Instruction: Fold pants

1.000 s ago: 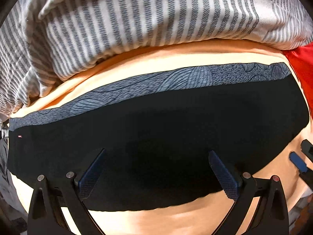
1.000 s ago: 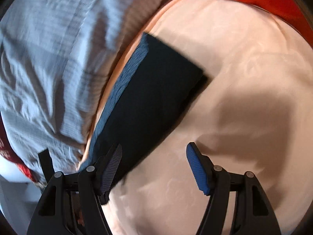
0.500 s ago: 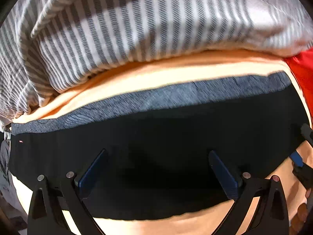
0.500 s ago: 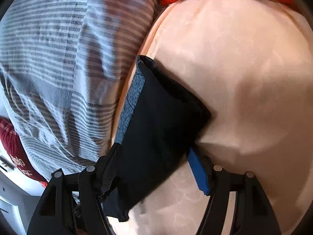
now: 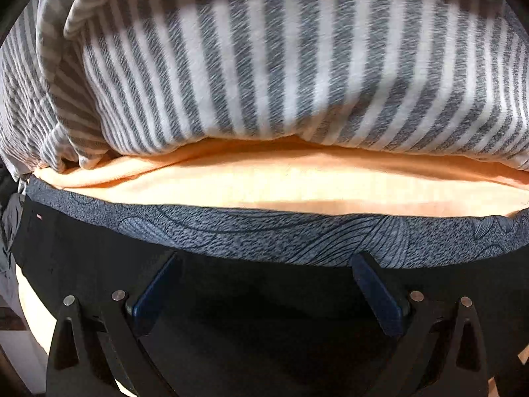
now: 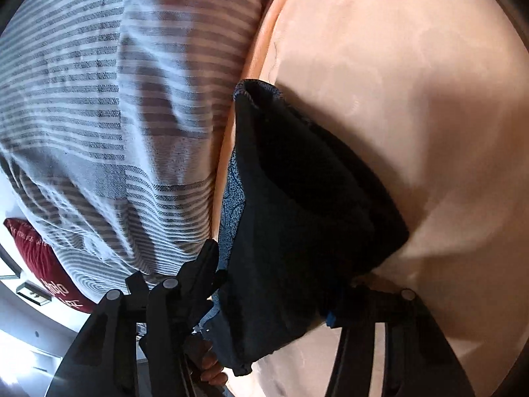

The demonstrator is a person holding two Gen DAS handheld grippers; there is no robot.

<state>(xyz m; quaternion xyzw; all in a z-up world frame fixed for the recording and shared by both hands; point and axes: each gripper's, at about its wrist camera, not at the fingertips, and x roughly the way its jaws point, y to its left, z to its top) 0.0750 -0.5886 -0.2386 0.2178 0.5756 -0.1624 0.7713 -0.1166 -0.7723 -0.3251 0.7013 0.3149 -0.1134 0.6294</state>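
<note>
one pants (image 6: 297, 205) between closing right claw (image 6: 274, 284); left claw (image 5: 264, 284) wide open

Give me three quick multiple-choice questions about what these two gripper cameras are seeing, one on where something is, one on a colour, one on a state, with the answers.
1. Where does the striped bedding lie relative to the dark pants in the left wrist view?
A. Beyond them, past a strip of peach sheet
B. Under them
C. Folded inside them

2. What colour is the pants' patterned band?
A. Red
B. Grey-blue
C. Green

3. How does the left gripper stand?
A. Clamped on the bedding
B. Open above the pants
C. Out of view

Answers: 1 A, the sheet separates them; 2 B, grey-blue with dark line drawings; 3 B, its fingers stand wide apart over dark cloth.
</note>
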